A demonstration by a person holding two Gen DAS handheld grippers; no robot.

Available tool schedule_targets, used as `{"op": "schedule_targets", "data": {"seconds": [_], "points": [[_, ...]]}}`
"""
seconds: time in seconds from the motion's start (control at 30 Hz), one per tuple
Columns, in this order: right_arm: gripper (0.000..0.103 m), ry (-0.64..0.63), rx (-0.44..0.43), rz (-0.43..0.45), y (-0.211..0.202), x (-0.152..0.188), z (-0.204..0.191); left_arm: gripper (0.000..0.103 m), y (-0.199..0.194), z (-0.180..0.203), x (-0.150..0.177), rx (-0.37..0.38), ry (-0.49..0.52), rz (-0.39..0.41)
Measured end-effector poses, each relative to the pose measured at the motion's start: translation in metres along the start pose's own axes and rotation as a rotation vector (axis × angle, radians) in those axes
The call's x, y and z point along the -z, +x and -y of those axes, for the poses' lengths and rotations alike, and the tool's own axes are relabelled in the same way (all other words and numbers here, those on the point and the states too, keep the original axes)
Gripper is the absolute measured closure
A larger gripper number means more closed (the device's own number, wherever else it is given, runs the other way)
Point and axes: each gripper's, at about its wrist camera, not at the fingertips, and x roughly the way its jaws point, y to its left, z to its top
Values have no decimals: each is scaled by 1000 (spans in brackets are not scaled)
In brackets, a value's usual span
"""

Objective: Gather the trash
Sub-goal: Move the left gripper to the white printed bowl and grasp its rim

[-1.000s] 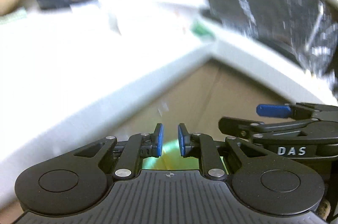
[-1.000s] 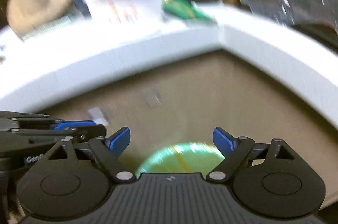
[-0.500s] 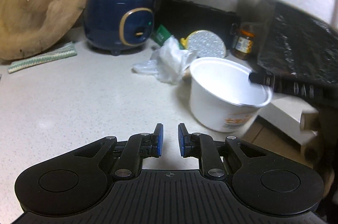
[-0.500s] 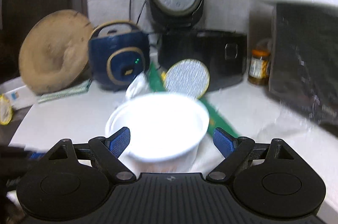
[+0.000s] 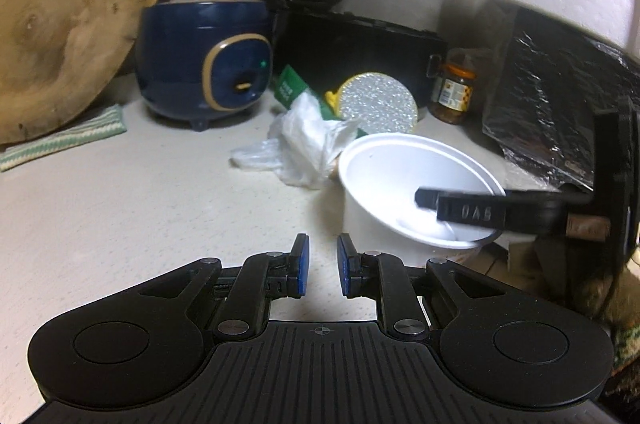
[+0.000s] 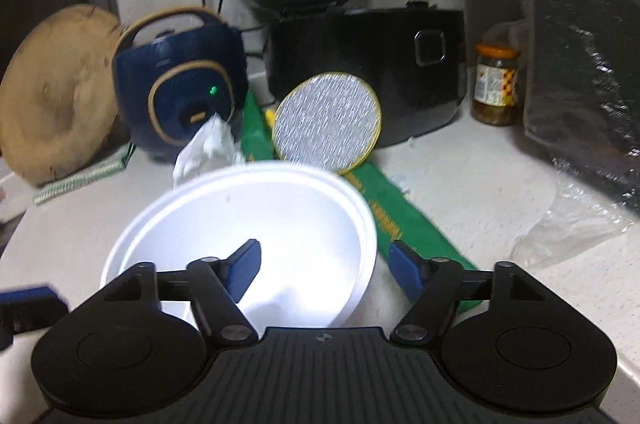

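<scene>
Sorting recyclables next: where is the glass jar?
In the right wrist view the glass jar stands far right on the counter, between the black cooker and the black wrapped box.

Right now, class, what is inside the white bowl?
One finger of the right hand-held gripper reaches inside the white bowl as its jaws close on the wall. Otherwise it looks empty; the gripper hides the near bottom.

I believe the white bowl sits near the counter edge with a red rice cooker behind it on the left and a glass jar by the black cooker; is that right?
Not quite: the rice cooker is navy blue with gold trim, not red, as the left wrist view shows. The white bowl near the counter edge and the glass jar by the black cooker are as you said.
</scene>
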Motion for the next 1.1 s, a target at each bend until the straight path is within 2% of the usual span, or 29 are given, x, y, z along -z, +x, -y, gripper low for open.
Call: {"op": "schedule_targets", "data": {"seconds": [0.1,0.3,0.43,0.67,0.83,0.97,1.1], "points": [[45,7,-64,-35,1,7,-2,85,4,2,-1,-1,6,-3],[47,17,-185,-85,7,11,-19,86,2,-8,-1,-54,-1,4],[47,-19,-236,-89,8,14,-37,86,-6,-28,-1,-79,-53,13],[48,-69,-245,-97,10,18,-61,86,-28,-48,-6,-107,-90,73],[48,-78,-242,-99,10,15,-69,86,-40,-52,-12,-88,-89,111],[48,-94,-266,-101,7,17,-77,86,-35,-50,-13,-104,-43,86],[48,-149,-240,-47,-5,15,-83,85,-25,-53,-10,-136,-20,52]]}}
